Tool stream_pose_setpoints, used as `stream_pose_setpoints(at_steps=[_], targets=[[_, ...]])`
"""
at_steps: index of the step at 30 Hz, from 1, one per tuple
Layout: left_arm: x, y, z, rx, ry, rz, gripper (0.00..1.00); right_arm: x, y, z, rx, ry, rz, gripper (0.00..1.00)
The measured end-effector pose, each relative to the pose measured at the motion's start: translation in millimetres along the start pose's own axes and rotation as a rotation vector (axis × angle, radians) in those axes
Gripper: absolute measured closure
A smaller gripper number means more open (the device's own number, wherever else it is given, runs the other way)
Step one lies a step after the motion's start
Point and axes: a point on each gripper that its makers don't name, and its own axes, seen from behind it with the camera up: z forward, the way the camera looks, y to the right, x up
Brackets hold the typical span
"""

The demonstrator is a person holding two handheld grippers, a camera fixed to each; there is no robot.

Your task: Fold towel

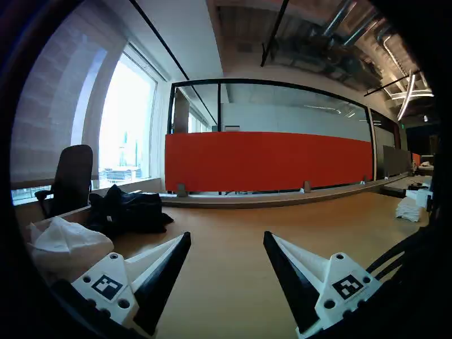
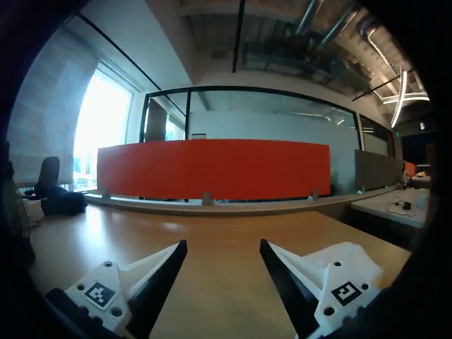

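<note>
A crumpled white towel lies on the wooden table at the near left, just left of my left gripper's left finger. My left gripper hovers low over bare wood, open, with nothing between its fingers. A small stack of folded white towels rests at the table's right edge. My right gripper is also open and empty over the bare table. Far to its left a bit of white cloth shows at the table's end.
A heap of black clothing sits behind the crumpled towel, also seen as the black heap. An orange divider runs along the table's far edge. A black office chair stands by the window. A second desk stands to the right.
</note>
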Motion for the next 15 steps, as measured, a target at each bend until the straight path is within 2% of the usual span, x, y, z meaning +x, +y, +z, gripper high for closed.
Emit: stream_pose_setpoints(at_steps=[15], targets=[[-0.9,-0.4,1.0,0.0,0.001,-0.002,0.05,0.2,0.0,0.0,0.0,0.0,0.0,0.0]])
